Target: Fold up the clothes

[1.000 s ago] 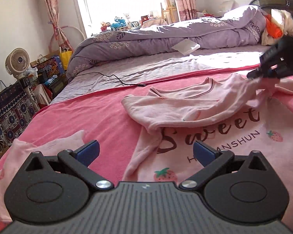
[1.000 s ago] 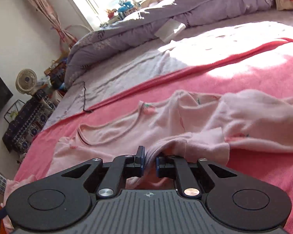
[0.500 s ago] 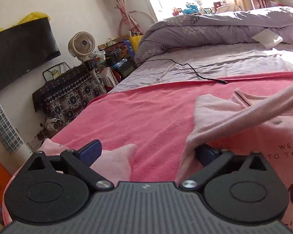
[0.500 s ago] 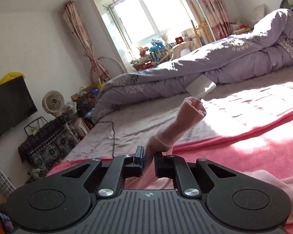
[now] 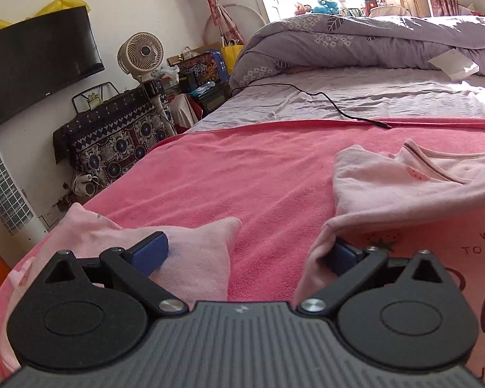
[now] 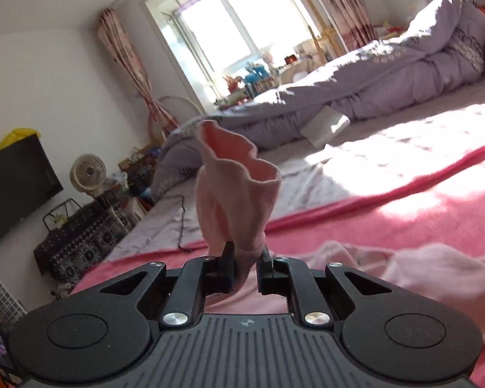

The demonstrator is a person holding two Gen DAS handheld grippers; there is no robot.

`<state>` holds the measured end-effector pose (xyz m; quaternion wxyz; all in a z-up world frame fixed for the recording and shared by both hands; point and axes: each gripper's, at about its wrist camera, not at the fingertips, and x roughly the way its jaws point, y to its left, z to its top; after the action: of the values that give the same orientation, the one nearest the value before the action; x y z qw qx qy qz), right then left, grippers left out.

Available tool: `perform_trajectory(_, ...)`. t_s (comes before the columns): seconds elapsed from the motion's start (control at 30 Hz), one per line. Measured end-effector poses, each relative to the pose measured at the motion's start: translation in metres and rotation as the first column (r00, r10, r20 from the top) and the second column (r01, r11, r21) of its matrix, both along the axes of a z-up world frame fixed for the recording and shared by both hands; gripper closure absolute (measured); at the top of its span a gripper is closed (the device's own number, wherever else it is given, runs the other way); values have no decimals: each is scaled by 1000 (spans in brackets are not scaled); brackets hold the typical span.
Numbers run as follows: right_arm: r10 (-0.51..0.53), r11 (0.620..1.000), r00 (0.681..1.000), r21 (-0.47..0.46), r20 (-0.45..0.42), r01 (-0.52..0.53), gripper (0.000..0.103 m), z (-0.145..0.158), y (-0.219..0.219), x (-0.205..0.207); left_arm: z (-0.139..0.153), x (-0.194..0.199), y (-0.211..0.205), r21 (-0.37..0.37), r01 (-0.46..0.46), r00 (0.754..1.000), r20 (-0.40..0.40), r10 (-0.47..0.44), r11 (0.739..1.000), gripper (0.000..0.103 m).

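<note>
While the right tongs (image 6: 245, 260) pinch a raised pink sleeve (image 6: 236, 187), the left tongs (image 5: 245, 253) gape beside a black cable (image 5: 333, 103).

Shirt (image 5: 388, 190) on blanket (image 5: 258, 168), cable (image 5: 323, 97) behind, fan (image 5: 142, 53) far left

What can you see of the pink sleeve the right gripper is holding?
The pink sleeve is soft, fleecy-looking knit, pale pink. The right gripper is shut on it just below the cuff, so the cuff end stands upright above the fingers, its opening flared and wavy. Below the grip it runs down toward the rest of the pink top lying on the pink blanket.
</note>
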<state>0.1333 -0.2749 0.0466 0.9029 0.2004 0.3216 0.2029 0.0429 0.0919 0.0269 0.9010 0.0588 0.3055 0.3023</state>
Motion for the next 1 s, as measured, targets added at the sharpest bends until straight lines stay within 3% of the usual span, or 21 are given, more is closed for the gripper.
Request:
perform_trajectory(0.03, -9, 1000, 994, -22, -108, 6, 88, -21, -5, 4, -1, 0, 0, -1, 1, 1000, -4, -1, 1000, 0)
perform_trajectory(0.07, -4, 1000, 990, 4, -140, 5, 92, -34, -13, 2, -1, 0, -1, 2, 3, 1000, -8, -3, 1000, 0)
perform_trajectory(0.1, 3, 999, 988, 40, -156, 3, 91, -46, -20, -2, -2, 0, -2, 6, 5, 1000, -11, -5, 1000, 0)
perform_trajectory(0.2, 14, 998, 987, 60, -162, -5, 85, -41, -30, -11, -2, 0, -4, 12, 10, 1000, -25, -10, 1000, 0)
perform_trajectory(0.3, 11, 1000, 989, -19, -146, -14, 70, -28, -31, -21, -2, -4, -4, 16, 24, 999, -37, -24, 1000, 0)
perform_trajectory(0.33, 14, 999, 989, -50, -145, -22, 60, -25, -32, -24, -2, -6, -5, 20, 31, 999, -41, -30, 999, 0)
perform_trajectory(0.37, -14, 991, 989, -130, -144, -5, 43, -19, -32, -28, -2, -10, -7, 26, 39, 998, -47, -38, 999, 0)
perform_trajectory(0.4, -52, 976, 990, -218, -134, 22, 39, -16, -31, -32, -3, -13, -9, 33, 48, 997, -55, -46, 998, 0)
perform_trajectory(0.5, -122, 922, 989, -379, -85, 82, 38, -9, -33, -42, -5, -22, -11, 40, 62, 997, -55, -60, 997, 0)
perform_trajectory(0.57, -131, 933, 991, -343, -34, 112, 41, 1, -37, -49, -6, -27, -10, 34, 64, 997, -48, -62, 997, 0)
perform_trajectory(0.63, -64, 957, 998, -281, 16, 66, 43, 13, -24, -50, -7, -32, -10, 28, 65, 997, -40, -64, 997, 0)
perform_trajectory(0.73, 110, 958, 990, -276, 91, -81, 43, 29, 37, -37, -9, -40, -10, 19, 68, 997, -28, -67, 998, 0)
perform_trajectory(0.8, 250, 936, 963, -282, 105, -212, 45, 35, 94, -21, -9, -50, -6, 12, 80, 997, -16, -79, 997, 0)
perform_trajectory(0.93, 485, 818, 874, -371, 34, -440, 71, 19, 224, 2, -14, -67, -8, 18, 106, 994, 26, -107, 994, 0)
perform_trajectory(1.0, 545, 751, 838, -439, -10, -493, 73, 1, 283, 10, -16, -69, -6, 13, 113, 993, 42, -114, 993, 0)
